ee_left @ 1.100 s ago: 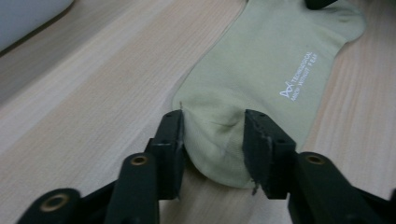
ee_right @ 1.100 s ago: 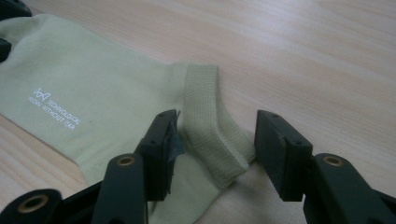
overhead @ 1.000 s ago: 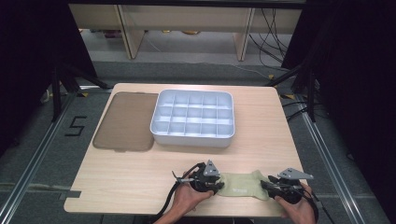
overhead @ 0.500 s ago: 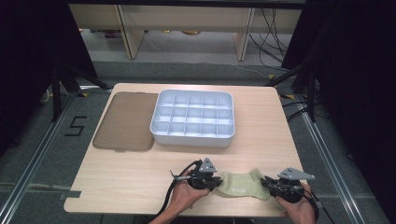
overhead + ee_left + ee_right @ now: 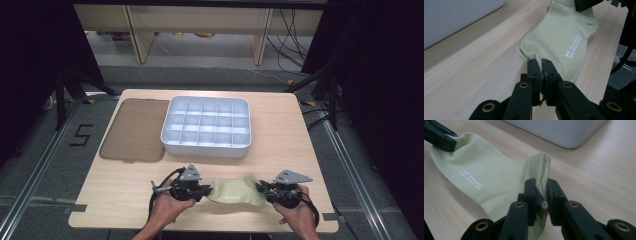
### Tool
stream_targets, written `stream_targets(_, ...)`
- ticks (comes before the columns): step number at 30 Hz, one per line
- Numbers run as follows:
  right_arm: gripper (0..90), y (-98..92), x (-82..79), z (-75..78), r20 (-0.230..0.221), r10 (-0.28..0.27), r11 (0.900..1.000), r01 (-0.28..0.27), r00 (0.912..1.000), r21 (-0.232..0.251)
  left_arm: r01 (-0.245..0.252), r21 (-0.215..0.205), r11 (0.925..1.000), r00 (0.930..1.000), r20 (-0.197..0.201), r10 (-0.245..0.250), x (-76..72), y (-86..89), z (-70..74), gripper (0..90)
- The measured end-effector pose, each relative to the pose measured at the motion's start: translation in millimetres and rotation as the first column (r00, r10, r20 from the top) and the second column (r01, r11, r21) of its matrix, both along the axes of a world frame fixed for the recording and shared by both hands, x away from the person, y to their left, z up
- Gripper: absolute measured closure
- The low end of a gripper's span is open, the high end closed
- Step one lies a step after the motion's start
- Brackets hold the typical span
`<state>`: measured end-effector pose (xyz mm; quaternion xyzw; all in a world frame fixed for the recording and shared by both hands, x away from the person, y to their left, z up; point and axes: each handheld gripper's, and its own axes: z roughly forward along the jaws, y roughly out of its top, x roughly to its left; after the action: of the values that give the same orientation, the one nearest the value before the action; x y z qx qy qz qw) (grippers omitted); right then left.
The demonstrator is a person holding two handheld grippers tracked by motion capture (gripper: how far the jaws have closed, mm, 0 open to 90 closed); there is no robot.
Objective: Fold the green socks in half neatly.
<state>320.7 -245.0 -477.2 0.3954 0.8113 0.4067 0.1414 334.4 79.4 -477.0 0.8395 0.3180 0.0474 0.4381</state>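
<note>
A pale green sock with small white print is stretched between my two grippers near the table's front edge. My left gripper is shut on one end of the sock, and its jaws pinch the fabric edge. My right gripper is shut on the ribbed cuff; its jaws have just been closing with the folded cuff of the sock between them. A hand holds each gripper. The other gripper's black jaw shows at the far end of the sock in each gripper view.
A white tray divided into several empty compartments stands mid-table, just beyond the sock. A flat brown lid lies to its left. Bare wooden table lies left of the hands.
Both grippers have shifted to the left and risen slightly, carrying the sock with them. The sock now hangs more taut between them.
</note>
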Motion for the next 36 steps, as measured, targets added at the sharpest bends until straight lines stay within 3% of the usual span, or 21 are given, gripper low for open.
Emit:
stream_targets(2, 79.9, 7.1, 1.9, -0.7, -0.007, 0.005, 1.0, -0.005, 1.0, -0.006, -0.004, 0.01, 0.9999, 1.0, 0.0, 0.004, -0.8, 6.5, -0.3, 85.6)
stream_targets(3, 79.9, 20.6, 6.3, -3.2, -0.01, 0.025, 1.0, -0.025, 0.9996, -0.019, -0.006, 0.023, 0.9997, 1.0, -0.001, 0.006, -2.6, 17.7, -2.2, 85.6)
stream_targets(6, 79.9, 32.7, 9.8, -5.9, -0.022, 0.037, 0.999, -0.038, 0.9991, -0.022, -0.04, 0.009, 0.9992, 0.9991, -0.013, 0.04, -5.7, 26.4, -5.5, 85.6)
stream_targets(9, 79.8, 51.6, 14.5, -9.3, -0.022, 0.073, 0.997, -0.073, 0.9971, -0.027, -0.071, -0.006, 0.9975, 0.9973, -0.021, 0.07, -7.9, 46.0, -6.2, 85.6)
stream_targets(16, 79.8, 76.4, 17.6, -20.7, -0.055, 0.114, 0.993, -0.116, 0.992, -0.032, -0.074, -0.015, 0.9972, 0.9962, -0.047, 0.073, -10.4, 67.5, -5.3, 85.5)
stream_targets(21, 79.3, 86.3, 16.1, -28.9, -0.078, 0.124, 0.991, -0.127, 0.9892, -0.036, -0.085, 0.01, 0.9963, 0.995, -0.052, 0.085, -12.5, 73.6, -6.8, 85.5)
stream_targets(26, 77.9, 88.7, 16.0, -36.1, -0.074, 0.123, 0.991, -0.126, 0.9896, -0.036, -0.106, -0.002, 0.9943, 0.9927, -0.057, 0.106, -11.4, 74.2, -9.1, 85.4)
stream_targets(31, 73.0, 89.2, 14.3, -34.6, -0.069, 0.114, 0.992, -0.117, 0.9911, -0.044, -0.083, 0.034, 0.996, 0.9952, -0.05, 0.084, -12.3, 72.0, -7.4, 85.4)
stream_targets(33, 69.5, 86.2, 16.1, -30.3, -0.068, 0.14, 0.988, -0.144, 0.9879, -0.064, -0.084, 0.04, 0.9957, 0.9949, -0.053, 0.086, -12.6, 71.9, -7.2, 85.4)
stream_targets(34, 67.5, 86.9, 15.8, -29.8, -0.059, 0.119, 0.992, -0.121, 0.9912, -0.039, -0.08, 0.038, 0.9961, 0.995, -0.057, 0.082, -11.9, 72.3, -7.5, 85.3)
stream_targets(36, 67.2, 85.0, 15.6, -25.3, -0.059, 0.116, 0.991, -0.12, 0.9914, -0.06, -0.076, 0.048, 0.996, 0.9946, -0.068, 0.079, -11.2, 73.4, -7.6, 85.2)
